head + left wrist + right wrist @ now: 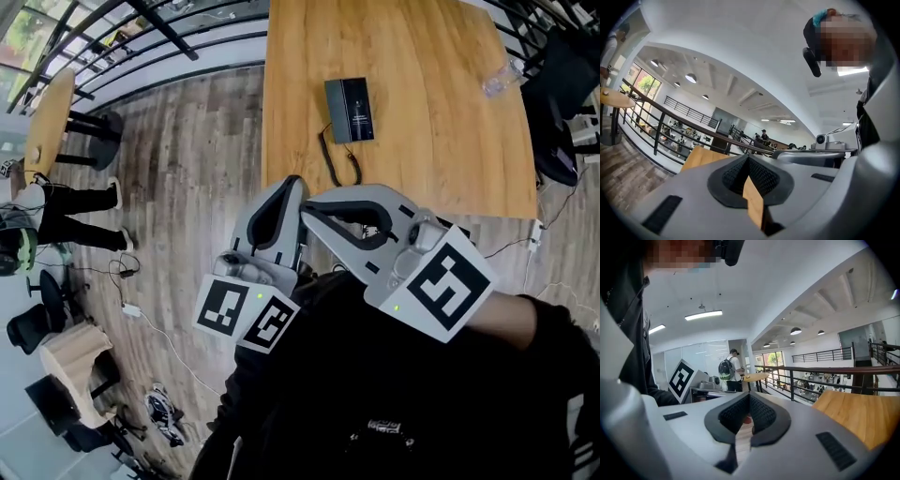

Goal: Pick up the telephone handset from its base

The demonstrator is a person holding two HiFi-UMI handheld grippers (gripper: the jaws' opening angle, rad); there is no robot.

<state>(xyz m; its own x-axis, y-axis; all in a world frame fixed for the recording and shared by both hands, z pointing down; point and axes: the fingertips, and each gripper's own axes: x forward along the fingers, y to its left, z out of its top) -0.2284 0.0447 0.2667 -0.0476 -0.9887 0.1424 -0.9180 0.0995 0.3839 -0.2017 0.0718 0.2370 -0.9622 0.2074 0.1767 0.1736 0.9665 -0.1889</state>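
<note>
A black telephone (349, 110) lies on the wooden table (441, 141), its handset resting on the base and hard to tell apart from it. A coiled black cord (338, 161) runs from it toward the near edge. Both grippers are held close to the person's chest, short of the table's near edge and well apart from the phone. My left gripper (292, 184) points up-table, shut and with nothing in it (748, 159). My right gripper (307, 208) crosses in from the right, its tip beside the left one. It is also shut and holds nothing (749, 395).
A clear plastic bottle (501, 79) lies at the table's far right edge, next to a black chair (555, 103). A metal railing (141, 42) runs behind the table. At far left stand a round table (49, 117) and a person (66, 211). Cables trail on the wood floor (187, 187).
</note>
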